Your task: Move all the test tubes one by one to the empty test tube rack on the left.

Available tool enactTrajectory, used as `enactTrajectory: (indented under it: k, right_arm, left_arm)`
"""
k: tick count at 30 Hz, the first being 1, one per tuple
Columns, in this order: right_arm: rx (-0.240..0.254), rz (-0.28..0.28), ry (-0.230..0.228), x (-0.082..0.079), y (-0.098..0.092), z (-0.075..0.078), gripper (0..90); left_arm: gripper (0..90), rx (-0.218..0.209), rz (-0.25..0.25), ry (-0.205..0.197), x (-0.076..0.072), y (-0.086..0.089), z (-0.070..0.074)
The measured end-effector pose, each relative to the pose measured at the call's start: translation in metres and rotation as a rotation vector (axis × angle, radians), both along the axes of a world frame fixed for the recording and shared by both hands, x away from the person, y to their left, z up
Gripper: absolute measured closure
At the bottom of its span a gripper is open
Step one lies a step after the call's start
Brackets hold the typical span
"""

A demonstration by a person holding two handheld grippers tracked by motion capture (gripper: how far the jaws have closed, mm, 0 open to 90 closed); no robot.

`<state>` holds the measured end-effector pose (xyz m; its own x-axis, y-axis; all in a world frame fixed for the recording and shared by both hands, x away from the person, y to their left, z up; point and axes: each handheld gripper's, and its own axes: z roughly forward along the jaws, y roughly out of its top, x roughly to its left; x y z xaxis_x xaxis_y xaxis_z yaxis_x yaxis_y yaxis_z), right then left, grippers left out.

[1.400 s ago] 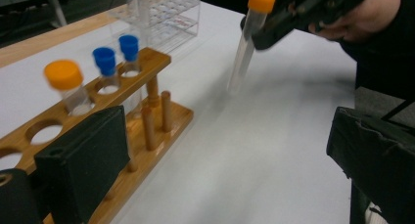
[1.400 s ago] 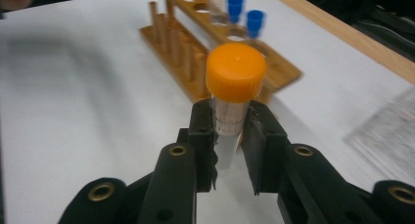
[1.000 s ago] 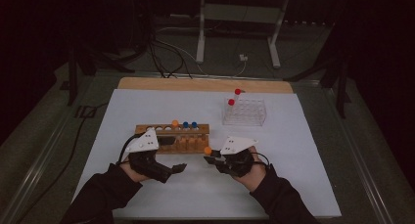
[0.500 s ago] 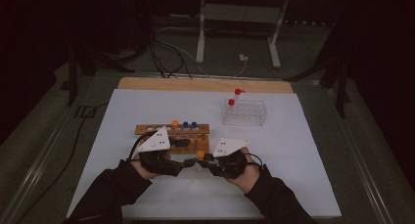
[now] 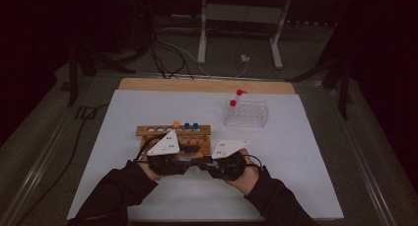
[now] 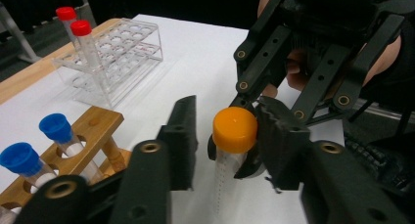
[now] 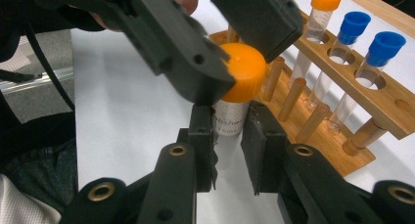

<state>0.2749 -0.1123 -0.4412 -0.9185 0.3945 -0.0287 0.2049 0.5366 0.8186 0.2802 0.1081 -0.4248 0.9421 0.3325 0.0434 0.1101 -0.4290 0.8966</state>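
The tube [image 7: 229, 120], clear with an orange cap [image 6: 235, 129], stood upright just in front of the wooden rack [image 5: 148, 131], nearer the person, between the two hands. The right gripper [image 7: 228, 136] held it by the body below the cap, jaws narrow and pressed on its printed wall. The left gripper [image 6: 226, 138] had come to the cap, and its jaws had just been closing around it. In the left gripper view one jaw touched the cap's side while the other stood a little off it; in the right gripper view the cap sat between both jaws, close on each side. Whether both pads were pressing could not be told for sure.

The step looked like taking the cap off. To do it well, the left jaws should seat squarely on the cap's ribbed side, level with it, not on its top edge. The right gripper should keep the body firm and upright while the cap was turned, so the tube did not spin or tip toward the rack.

In the rack stood one more orange-capped tube [image 7: 320, 13] and two blue-capped tubes [image 7: 348, 35]. Beyond the rack, a clear rack [image 5: 246, 112] held two red-capped tubes [image 5: 235, 100].
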Motion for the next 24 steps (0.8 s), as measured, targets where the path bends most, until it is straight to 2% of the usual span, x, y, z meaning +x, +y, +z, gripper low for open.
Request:
enactTrajectory:
  k: [5, 13, 17, 24]
  right_arm:
    - [0.000, -0.006, -0.001, 0.001, -0.001, 0.001, 75.0]
    - [0.007, -0.004, 0.004, 0.001, -0.001, 0.001, 74.8]
    - [0.023, -0.004, 0.006, 0.001, -0.001, 0.002, 73.7]
    - [0.044, -0.037, -0.017, 0.002, -0.009, 0.007, 59.6]
  left_arm:
    - [70.5, 0.008, -0.013, 0.001, 0.000, -0.003, -0.001]
    - [71.9, 0.013, -0.019, -0.004, 0.000, -0.002, 0.000]
    - [72.0, 0.001, -0.019, 0.000, 0.000, 0.000, 0.003]
    - [71.9, -0.028, 0.005, -0.011, 0.002, 0.011, 0.016]
